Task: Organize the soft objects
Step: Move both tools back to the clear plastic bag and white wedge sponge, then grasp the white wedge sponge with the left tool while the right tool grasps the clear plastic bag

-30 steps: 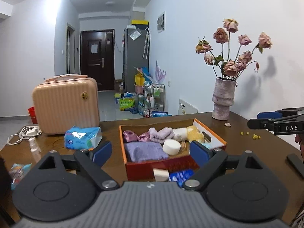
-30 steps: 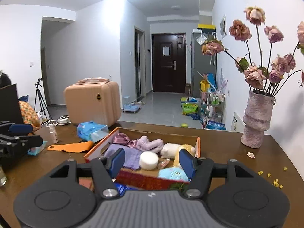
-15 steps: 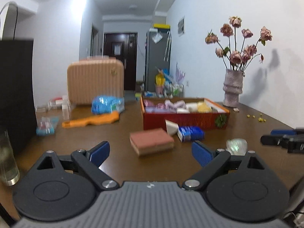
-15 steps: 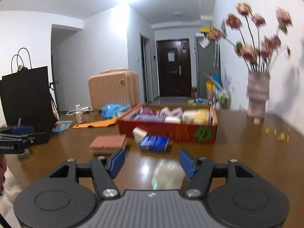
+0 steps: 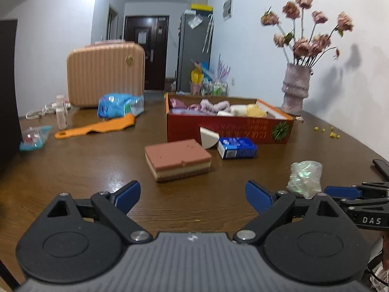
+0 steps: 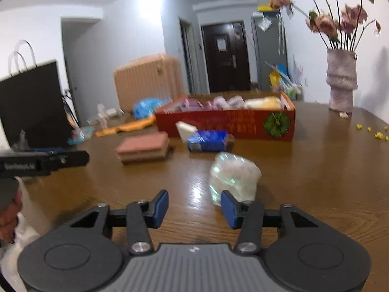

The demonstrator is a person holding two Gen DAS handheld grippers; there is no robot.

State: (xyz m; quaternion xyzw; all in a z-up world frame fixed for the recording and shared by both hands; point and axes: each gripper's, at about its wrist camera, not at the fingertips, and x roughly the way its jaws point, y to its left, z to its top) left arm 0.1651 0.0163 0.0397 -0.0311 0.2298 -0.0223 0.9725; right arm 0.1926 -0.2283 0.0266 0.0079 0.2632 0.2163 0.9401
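Two grippers hover low over the table: left gripper (image 5: 192,193) spread wide, empty; right gripper (image 6: 194,205) closing on nothing, the crinkly bundle (image 6: 233,176) just ahead-right. Next, likely: nudge right, forward, then clamp; red box (image 6: 226,124) waits beyond.

You face a brown wooden tabletop (image 5: 73,170) in a white-walled room. Ahead, a hallway runs to a dark door (image 5: 145,51), with a grey cabinet (image 5: 194,51) to its right and cluttered shelves (image 5: 211,87) at its foot. A vase (image 5: 295,90) of dried roses stands by the right wall (image 5: 255,48). A peach suitcase (image 5: 104,73) sits behind the tabletop, and ceiling light glares overhead.
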